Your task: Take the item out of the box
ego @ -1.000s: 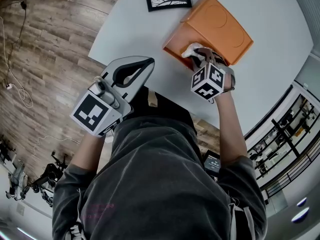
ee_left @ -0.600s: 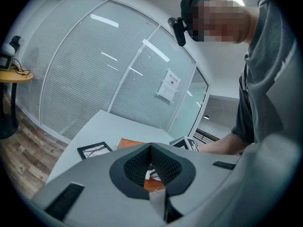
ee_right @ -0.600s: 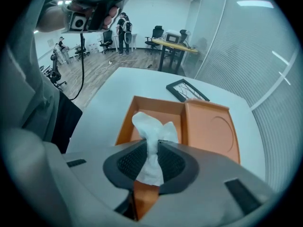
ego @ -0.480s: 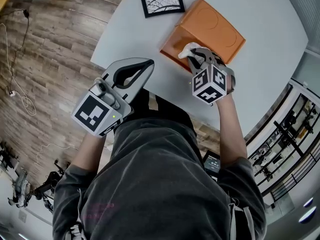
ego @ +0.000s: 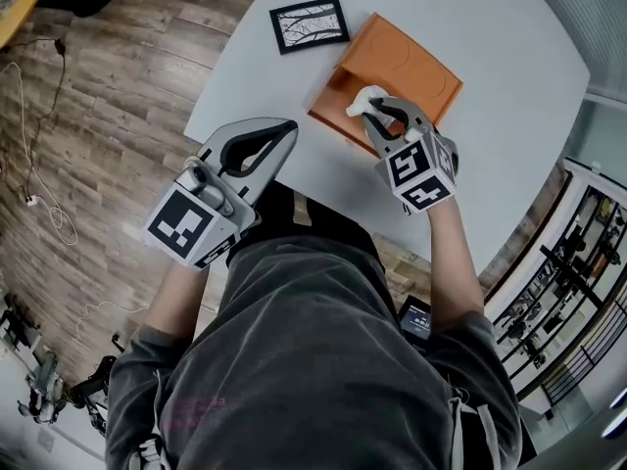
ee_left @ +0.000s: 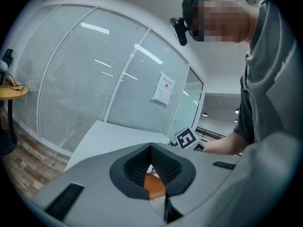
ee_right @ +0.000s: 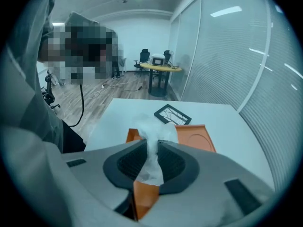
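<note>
An orange box (ego: 402, 67) lies on the white table (ego: 509, 86), open at its near end. My right gripper (ego: 370, 109) is shut on a crumpled white wrapped item (ego: 361, 97) just over that near end. In the right gripper view the white item (ee_right: 152, 141) is pinched between the dark pads (ee_right: 130, 162), and the orange box (ee_right: 194, 137) lies below and beyond it. My left gripper (ego: 287, 127) hovers off the table's near left edge with its tips together and nothing in it. In the left gripper view a bit of orange box (ee_left: 154, 186) shows through the gap behind its tips.
A black-framed picture (ego: 310, 24) lies on the table left of the box; the right gripper view shows the picture (ee_right: 172, 114) beyond the box. Wooden floor (ego: 108, 106) with cables lies to the left. Glass partitions stand behind the table.
My right gripper, still holding the white item, has drawn up and back from the box's near end. The left gripper has stayed where it was.
</note>
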Demonstrator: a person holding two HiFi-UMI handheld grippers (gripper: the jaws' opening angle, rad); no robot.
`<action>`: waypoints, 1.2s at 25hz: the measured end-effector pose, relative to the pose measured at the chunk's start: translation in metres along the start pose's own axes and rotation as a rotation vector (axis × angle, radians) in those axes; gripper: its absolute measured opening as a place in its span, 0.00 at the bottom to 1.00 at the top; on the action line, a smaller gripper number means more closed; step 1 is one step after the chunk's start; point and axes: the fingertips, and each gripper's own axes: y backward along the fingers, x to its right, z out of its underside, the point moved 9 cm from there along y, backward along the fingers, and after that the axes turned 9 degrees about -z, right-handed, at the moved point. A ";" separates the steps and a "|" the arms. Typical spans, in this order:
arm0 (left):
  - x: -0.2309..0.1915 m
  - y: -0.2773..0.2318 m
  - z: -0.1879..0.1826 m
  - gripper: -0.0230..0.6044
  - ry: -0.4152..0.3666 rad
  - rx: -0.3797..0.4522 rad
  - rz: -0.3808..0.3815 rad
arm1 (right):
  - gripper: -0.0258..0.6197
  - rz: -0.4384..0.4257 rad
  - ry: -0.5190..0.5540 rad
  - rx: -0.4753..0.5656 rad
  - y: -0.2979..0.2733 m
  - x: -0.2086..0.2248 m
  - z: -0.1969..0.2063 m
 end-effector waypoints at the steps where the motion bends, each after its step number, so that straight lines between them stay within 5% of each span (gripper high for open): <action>1: 0.001 0.001 -0.002 0.04 -0.008 0.004 0.000 | 0.16 0.007 -0.002 0.017 0.004 0.000 -0.002; 30: 0.020 0.030 -0.062 0.04 -0.156 0.109 0.024 | 0.16 0.178 -0.058 0.364 0.104 -0.020 -0.057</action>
